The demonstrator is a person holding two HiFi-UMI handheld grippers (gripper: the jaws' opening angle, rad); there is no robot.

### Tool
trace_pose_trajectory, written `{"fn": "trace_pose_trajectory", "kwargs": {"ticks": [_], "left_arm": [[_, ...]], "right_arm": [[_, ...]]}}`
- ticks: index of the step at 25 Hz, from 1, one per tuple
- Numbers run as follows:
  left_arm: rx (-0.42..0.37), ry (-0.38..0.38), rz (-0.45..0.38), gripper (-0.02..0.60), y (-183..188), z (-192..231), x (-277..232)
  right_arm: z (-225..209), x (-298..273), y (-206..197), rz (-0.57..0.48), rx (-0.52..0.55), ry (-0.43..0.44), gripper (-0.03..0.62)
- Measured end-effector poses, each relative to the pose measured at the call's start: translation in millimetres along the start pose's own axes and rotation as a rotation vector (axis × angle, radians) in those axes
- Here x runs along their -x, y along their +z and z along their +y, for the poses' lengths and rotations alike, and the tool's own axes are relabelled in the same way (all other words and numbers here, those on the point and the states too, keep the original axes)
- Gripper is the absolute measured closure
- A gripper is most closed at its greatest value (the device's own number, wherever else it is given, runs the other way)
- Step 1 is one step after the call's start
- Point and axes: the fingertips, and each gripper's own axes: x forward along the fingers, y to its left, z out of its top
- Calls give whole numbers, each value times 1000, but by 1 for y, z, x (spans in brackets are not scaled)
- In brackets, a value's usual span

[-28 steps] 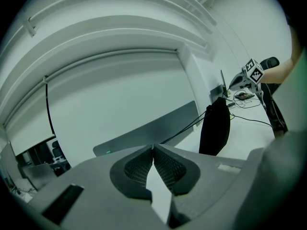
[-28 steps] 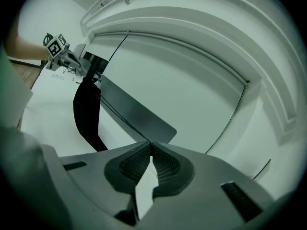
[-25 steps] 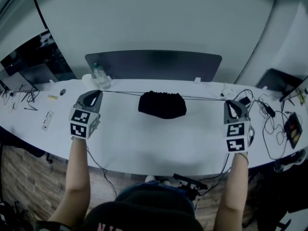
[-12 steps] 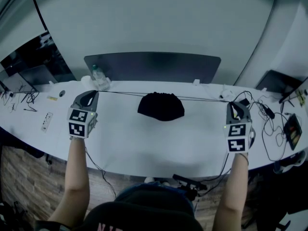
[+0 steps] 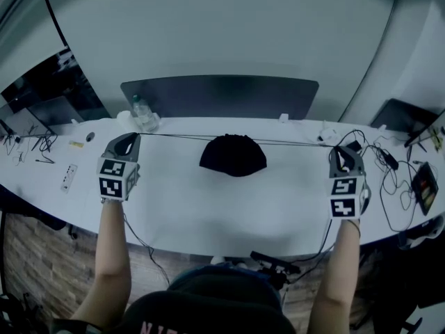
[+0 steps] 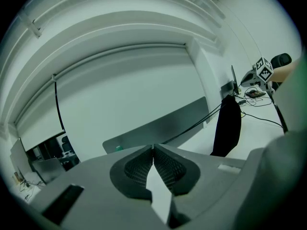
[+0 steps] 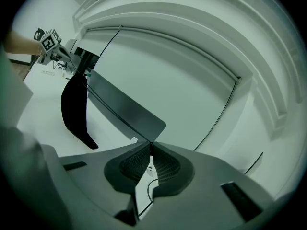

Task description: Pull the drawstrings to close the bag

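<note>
A black drawstring bag (image 5: 233, 155) lies bunched up at the middle of the white table (image 5: 222, 211). Its thin black drawstrings (image 5: 174, 136) run taut to both sides along the bag's top. My left gripper (image 5: 133, 136) is shut on the left string end, with the string leaving its closed tips (image 6: 153, 147) toward the bag (image 6: 228, 123). At the table's right, my right gripper (image 5: 339, 149) is shut on the other string end (image 7: 151, 143). From there the bag (image 7: 74, 109) shows hanging off the tight string.
A dark panel (image 5: 219, 96) stands along the table's back edge, with a water bottle (image 5: 144, 111) at its left end. Tangled cables (image 5: 389, 169) and a small device (image 5: 424, 183) lie at the right. A white power strip (image 5: 68, 175) lies at the left.
Both grippers have moved a little farther apart, left to the left and right to the right. The strings stay taut and the bag's mouth has gathered slightly narrower.
</note>
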Motion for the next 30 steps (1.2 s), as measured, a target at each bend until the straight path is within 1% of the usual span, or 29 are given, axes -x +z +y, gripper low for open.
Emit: {"fn": "trace_pose_trajectory", "kwargs": {"ticks": [18,20,22,24,26,30], "left_arm": [[7,-1,4,569,-2,1,0],[4,-3,-4,569,-1,1,0],[9,1,-8,568,-1,2,0],[31,11,-9,569,0,3,0],[69,27,-10,568,1,7,-1],[192,61,-36,568,5,16,2]], "right_arm": [[-2,3,-7,9,-5,-2,585],[-2,3,-7,8,-21,-2,586],[-3,4,-5,-2,-59,-3,586],[-7,6,1,-16,-90,-15,586],[-8,7,10,-37,-117,-21,586],[-6,12,30,-103,-214,-11,586]]}}
